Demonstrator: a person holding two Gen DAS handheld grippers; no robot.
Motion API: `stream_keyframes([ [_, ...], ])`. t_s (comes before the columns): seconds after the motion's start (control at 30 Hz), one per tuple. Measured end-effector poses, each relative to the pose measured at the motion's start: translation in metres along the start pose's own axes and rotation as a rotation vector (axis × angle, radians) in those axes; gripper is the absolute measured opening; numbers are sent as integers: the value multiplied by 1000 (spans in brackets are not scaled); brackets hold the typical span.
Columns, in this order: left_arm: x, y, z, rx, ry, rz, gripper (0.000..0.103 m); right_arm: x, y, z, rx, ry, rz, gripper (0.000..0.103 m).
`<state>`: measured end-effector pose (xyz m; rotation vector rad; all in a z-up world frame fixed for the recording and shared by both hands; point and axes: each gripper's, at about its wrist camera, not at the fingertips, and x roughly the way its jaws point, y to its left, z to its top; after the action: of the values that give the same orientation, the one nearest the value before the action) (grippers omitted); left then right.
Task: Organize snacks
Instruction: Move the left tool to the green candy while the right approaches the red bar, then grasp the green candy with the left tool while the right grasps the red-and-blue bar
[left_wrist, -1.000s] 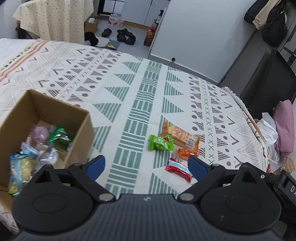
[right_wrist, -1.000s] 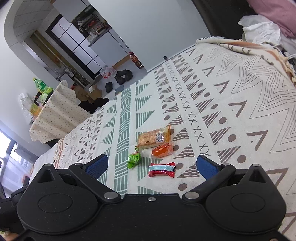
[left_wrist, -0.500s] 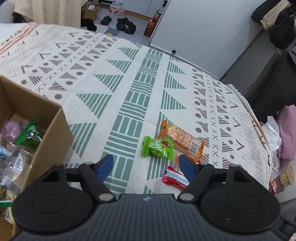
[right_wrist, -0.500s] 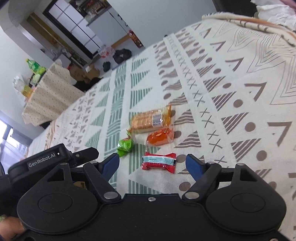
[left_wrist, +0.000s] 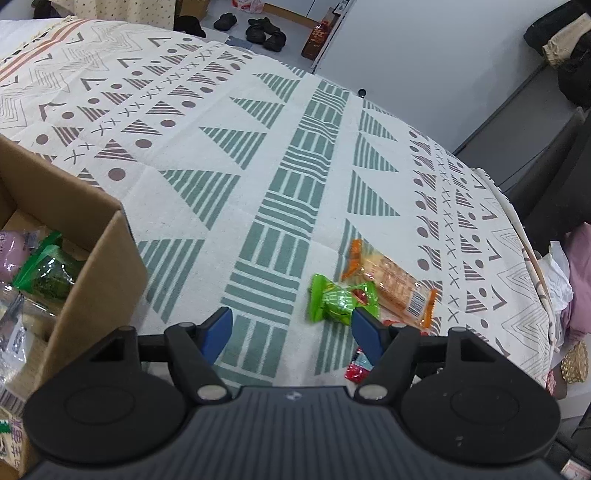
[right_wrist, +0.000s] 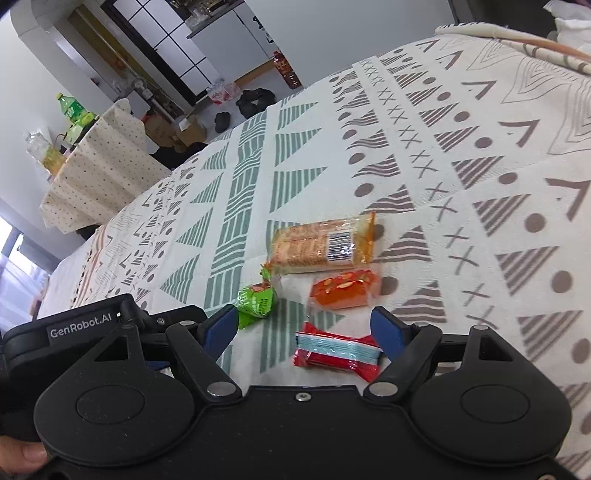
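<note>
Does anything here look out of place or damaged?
Nothing looks damaged or spilled. Four snacks lie loose on the cloth, not yet in the box: cracker pack, green candy, orange bar, red pack.

Green candy (left_wrist: 341, 301), red-and-blue wrapper (right_wrist: 338, 350) — green-and-brown geometric cloth (left_wrist: 295, 166).

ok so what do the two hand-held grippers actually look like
Both match: the left hand-held gripper and right hand-held gripper have matte black bodies, two round black discs at the base, angular black linkage arms with silver pivot screws, and blue pads on the fingers. The left body is ribbed dark grey on top. In the right wrist view, white "GenRobot.AI" lettering marks the left one's side.
</note>
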<state>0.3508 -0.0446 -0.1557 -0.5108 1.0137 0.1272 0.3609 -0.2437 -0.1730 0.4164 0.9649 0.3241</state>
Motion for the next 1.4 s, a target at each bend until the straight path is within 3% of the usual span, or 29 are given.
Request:
stream_keyframes([
  [0.37, 3, 14, -1, -23, 14, -1, 70, 16, 11, -13, -68, 113, -53, 75],
  [0.43, 3, 14, -1, -23, 12, 0, 70, 15, 14, -18, -102, 124, -74, 71],
  [0.53, 5, 13, 0, -23, 9, 0, 70, 14, 17, -22, -156, 139, -119, 47],
  [0.57, 6, 11, 0, -22, 8, 0, 70, 13, 15, -23, -167, 137, -140, 34],
  [0.6, 7, 10, 0, -19, 8, -1, 70, 11, 13, -23, -171, 135, -148, 29],
  [0.73, 10, 1, 2, -3, 3, -5, 70, 6, 4, -18, -124, 131, -143, 27],
  [1.1, 28, -27, 4, 65, -1, -14, 69, -7, -25, -8, -1, 60, -249, 25],
  [1.4, 53, -37, 4, 75, 40, -5, 51, -4, -25, -6, 6, 75, -250, 33],
])
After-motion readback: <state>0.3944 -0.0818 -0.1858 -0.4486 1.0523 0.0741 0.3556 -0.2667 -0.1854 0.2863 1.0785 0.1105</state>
